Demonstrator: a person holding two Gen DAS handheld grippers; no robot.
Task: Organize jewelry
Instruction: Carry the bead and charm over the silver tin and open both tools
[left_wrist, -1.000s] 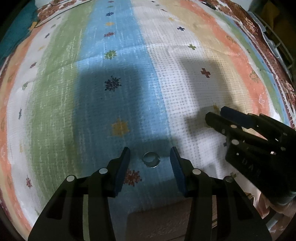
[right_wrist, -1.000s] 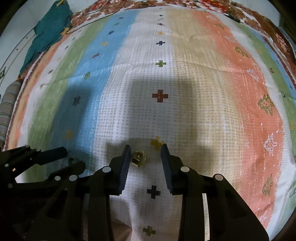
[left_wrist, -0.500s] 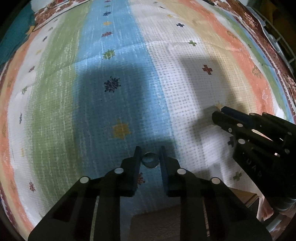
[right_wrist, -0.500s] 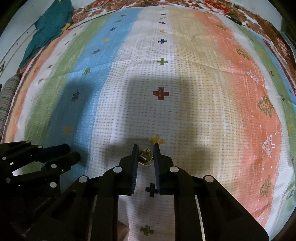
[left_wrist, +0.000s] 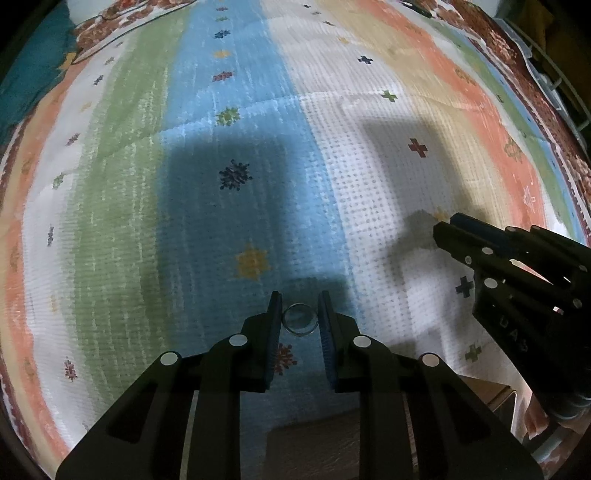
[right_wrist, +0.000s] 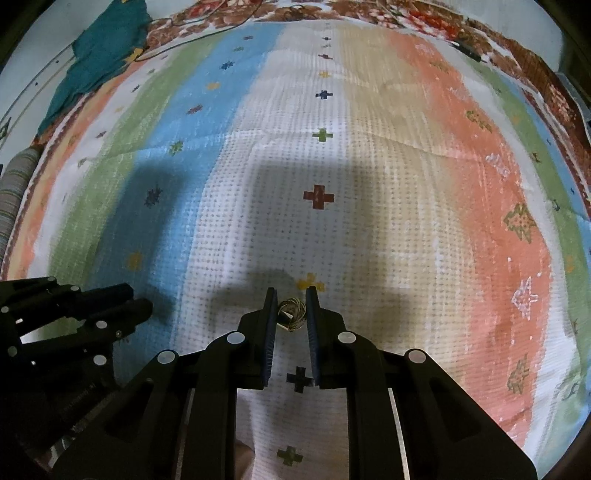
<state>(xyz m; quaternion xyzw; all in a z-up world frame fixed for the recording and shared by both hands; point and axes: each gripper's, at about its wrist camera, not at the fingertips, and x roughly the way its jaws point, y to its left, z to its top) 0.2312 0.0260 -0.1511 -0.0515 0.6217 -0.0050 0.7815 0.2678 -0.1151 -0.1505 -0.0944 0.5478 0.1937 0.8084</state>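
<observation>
Between left tool (left_wrist: 300, 308) tips, ring (left_wrist: 300, 319), gripped

The teal cloth (right_wrist: 99, 62) is cut off by the frame's left edge.

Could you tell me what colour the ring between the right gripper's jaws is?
Gold-toned ring, best seen in the right wrist view.

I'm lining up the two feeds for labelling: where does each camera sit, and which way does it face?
Left wrist: rides the left gripper, looking forward and down along its jaws at a silver ring on the striped cloth; the right gripper shows at the right edge.
Right wrist: rides the right gripper, looking forward and down at a gold ring; the left gripper shows at the left.
Shared: the same cloth, and each other's gripper.
</observation>
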